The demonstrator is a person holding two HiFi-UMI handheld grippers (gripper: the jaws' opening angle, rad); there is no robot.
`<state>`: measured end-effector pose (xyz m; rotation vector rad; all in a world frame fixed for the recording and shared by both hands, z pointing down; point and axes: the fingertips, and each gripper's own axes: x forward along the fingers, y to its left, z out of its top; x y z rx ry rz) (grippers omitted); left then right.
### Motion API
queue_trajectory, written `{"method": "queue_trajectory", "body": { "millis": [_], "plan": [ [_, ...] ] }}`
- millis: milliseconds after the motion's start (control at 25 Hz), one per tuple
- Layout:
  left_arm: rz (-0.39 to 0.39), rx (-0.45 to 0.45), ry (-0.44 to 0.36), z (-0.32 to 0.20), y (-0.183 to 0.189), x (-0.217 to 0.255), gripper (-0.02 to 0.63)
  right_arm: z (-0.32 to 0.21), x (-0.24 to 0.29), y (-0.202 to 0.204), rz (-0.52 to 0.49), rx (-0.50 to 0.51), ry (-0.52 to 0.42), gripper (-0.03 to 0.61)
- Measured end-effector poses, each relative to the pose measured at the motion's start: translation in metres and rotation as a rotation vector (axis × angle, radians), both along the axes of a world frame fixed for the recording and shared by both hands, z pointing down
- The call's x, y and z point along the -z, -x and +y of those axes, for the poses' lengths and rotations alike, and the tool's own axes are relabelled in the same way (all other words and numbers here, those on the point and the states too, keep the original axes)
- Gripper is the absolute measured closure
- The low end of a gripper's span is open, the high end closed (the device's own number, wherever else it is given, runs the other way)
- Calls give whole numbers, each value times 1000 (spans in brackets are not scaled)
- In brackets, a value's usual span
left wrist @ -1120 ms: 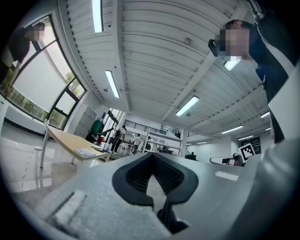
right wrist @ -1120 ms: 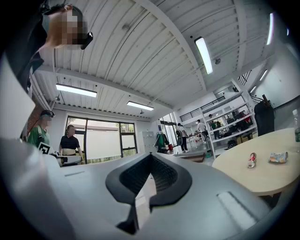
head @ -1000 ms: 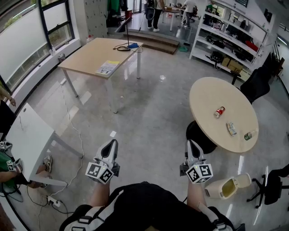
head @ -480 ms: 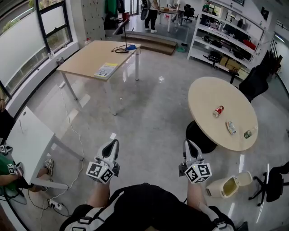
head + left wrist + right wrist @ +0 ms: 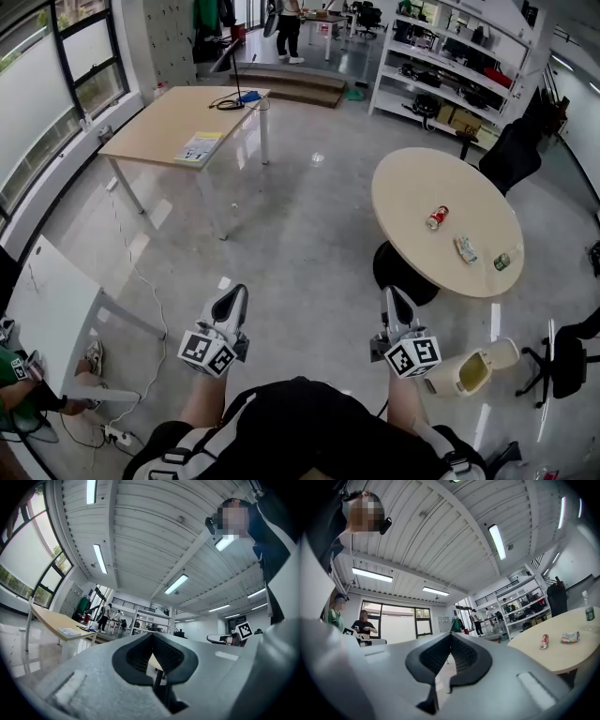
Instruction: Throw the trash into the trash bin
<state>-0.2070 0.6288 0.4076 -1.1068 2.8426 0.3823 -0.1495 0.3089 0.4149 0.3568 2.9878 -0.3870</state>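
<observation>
On the round beige tabletop (image 5: 412, 187), at the right of the head view, lie three pieces of trash. There is a red drinks can (image 5: 437, 217) on its side, a crumpled silvery packet (image 5: 465, 249), and a small green-labelled bottle (image 5: 502, 262) close to the rim. From above the bottle is too small to make out. The right gripper view shows it as a clear upright bottle, squeezed against that view's dark edge. The tabletop's black pedestal (image 5: 398, 272) is mostly hidden under the top.

A cream plastic trash bin (image 5: 469, 372) with its lid swung open sits on the grey floor below the tabletop's near edge. Its left end runs behind the right tool's marker cube, and what is inside it cannot be told.

The left tool (image 5: 232, 293) and the right tool (image 5: 391, 295) are held side by side in front of the person's dark torso, over bare floor. Each has its jaws pressed together with nothing between them.

All the trash lies well apart from both tools, ahead and to the right of the right tool, which is the nearer of the two. The bin is just beside that tool, on its right. In the left gripper view the person's dark sleeve covers the right side.
</observation>
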Motion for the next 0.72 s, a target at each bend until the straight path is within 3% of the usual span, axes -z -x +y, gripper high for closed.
{"method": "queue_trajectory", "body": {
  "millis": [200, 400, 720],
  "plan": [
    [-6, -86, -17, -47, 1, -4, 614, -32, -2, -17, 14, -67, -10, 574],
    [-7, -196, 3, -101, 0, -8, 614, -75, 3, -33, -14, -151, 48, 574],
    [-15, -295, -14, -187, -11, -5, 614, -140, -10, -69, 8, -226, -11, 574]
  ]
}}
